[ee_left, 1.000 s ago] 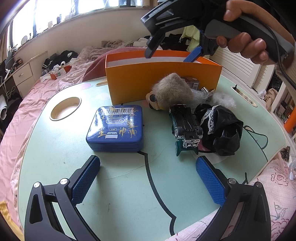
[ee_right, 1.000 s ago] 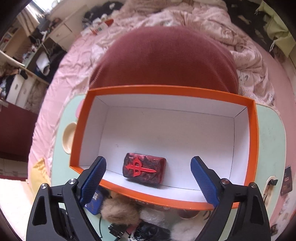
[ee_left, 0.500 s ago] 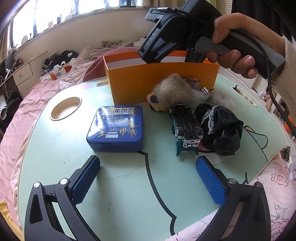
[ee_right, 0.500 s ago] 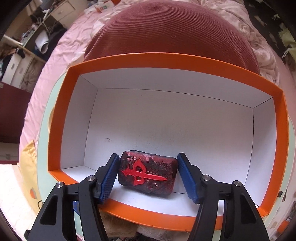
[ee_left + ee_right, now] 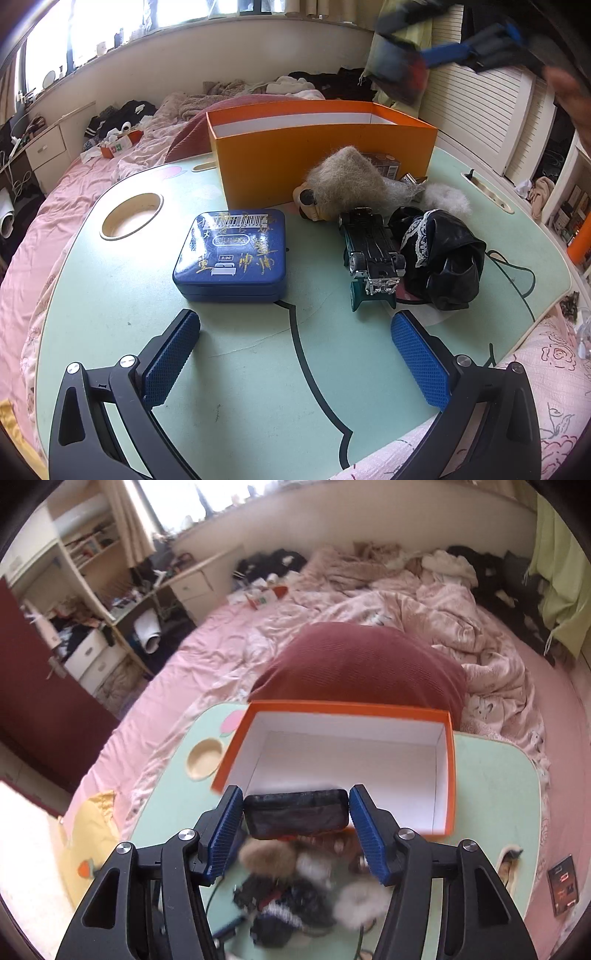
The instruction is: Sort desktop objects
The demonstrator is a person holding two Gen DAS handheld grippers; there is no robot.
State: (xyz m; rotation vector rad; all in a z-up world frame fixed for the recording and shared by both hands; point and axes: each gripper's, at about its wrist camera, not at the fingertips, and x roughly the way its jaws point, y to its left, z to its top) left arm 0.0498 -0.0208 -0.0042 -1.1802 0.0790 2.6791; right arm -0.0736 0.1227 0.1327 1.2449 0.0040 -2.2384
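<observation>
My right gripper [image 5: 297, 825] is shut on a dark red-and-black box [image 5: 296, 814] and holds it high above the near rim of the orange box [image 5: 448, 775], whose white inside shows nothing in it. In the left wrist view the right gripper [image 5: 436, 55] is a blur at the top right, above the orange box [image 5: 325, 162]. My left gripper [image 5: 295, 365] is open and empty, low over the green table [image 5: 240, 369]. Ahead of it lie a blue tin [image 5: 232, 254], a toy car [image 5: 371, 258], a furry toy [image 5: 347, 184] and a black cloth bundle [image 5: 443, 262].
A round cup hole [image 5: 131, 216] sits in the table's left part. A small brown box [image 5: 384, 166] stands behind the furry toy. A dark red cushion [image 5: 362, 664] and pink bedding [image 5: 424, 602] lie beyond the table.
My right gripper closed on the dark red box inside the orange box and lifted it up and out. My left gripper has not moved.
</observation>
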